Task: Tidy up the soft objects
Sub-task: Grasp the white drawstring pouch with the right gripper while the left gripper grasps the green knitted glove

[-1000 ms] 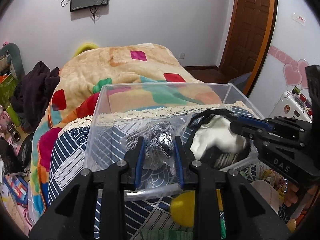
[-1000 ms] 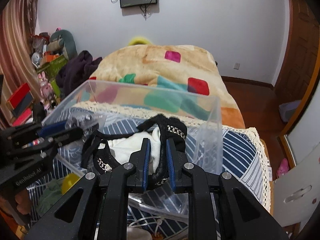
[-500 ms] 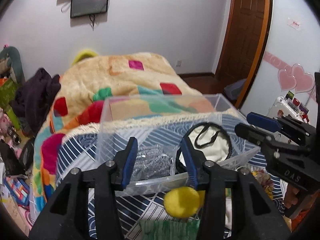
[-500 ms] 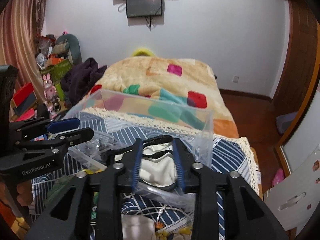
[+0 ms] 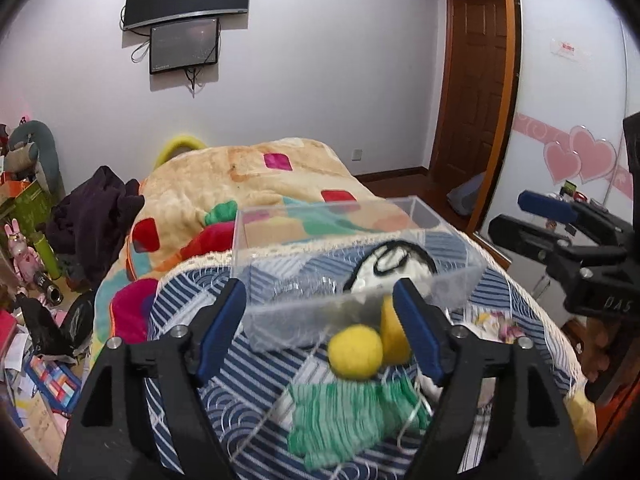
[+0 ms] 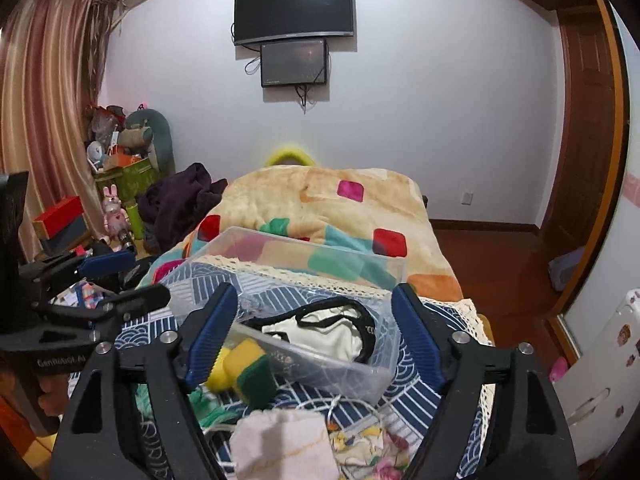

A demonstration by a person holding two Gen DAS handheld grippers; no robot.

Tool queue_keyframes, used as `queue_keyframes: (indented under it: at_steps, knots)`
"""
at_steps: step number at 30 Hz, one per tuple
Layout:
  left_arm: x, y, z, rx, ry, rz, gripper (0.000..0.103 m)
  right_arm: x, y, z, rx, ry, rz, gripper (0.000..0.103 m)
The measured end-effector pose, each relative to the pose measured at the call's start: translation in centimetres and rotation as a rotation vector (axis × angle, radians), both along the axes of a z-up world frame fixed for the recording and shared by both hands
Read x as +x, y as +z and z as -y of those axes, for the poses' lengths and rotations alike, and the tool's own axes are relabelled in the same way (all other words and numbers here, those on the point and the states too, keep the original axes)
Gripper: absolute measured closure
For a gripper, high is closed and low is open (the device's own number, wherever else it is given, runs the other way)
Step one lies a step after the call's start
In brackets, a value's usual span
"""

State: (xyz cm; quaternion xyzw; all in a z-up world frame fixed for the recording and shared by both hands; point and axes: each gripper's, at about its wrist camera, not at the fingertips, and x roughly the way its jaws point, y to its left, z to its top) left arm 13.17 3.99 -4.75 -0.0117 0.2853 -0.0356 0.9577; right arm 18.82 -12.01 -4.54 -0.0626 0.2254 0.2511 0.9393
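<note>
Pale lavender wall straight ahead carried a black curved TV with a smaller monitor under it, cables dangling. Bed ahead was covered by a beige fleece blanket with colored squares; dark clothes pile lay at its left. Striped curtain hung far left, cluttered toys beneath. Brown wooden door and wood floor were to the right.

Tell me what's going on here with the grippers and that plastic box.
A person holds two grippers over a bed, sorting soft items. Both the left gripper and right gripper are open and hold nothing. The clear plastic box holds a white cloth with black straps. Outside it lie a yellow ball, a yellow-green sponge and green yarn.
</note>
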Motion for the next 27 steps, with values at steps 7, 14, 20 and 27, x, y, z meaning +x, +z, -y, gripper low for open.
queue_keyframes:
  at_steps: [7,14,20,27]
  knots:
    - [-1.1,-2.7,0.0,-0.034,-0.022,-0.081,0.024,-1.5,-2.0,0.2,-0.021,0.013,-0.034,0.021]
    - [-2.0,-6.2,0.7,-0.009,-0.037,-0.174,0.024,-2.1,-5.7,0.1,-0.045,0.026,-0.143,0.021]
    - [-1.4,-8.8,0.8,-0.051,-0.042,-0.253,0.025,-2.2,-9.1,0.2,-0.076,0.044,-0.246,0.021]
    - [-1.0,-9.7,1.2,-0.079,-0.059,-0.274,0.047,-1.6,-10.7,0.6,-0.070,0.047,-0.309,0.041]
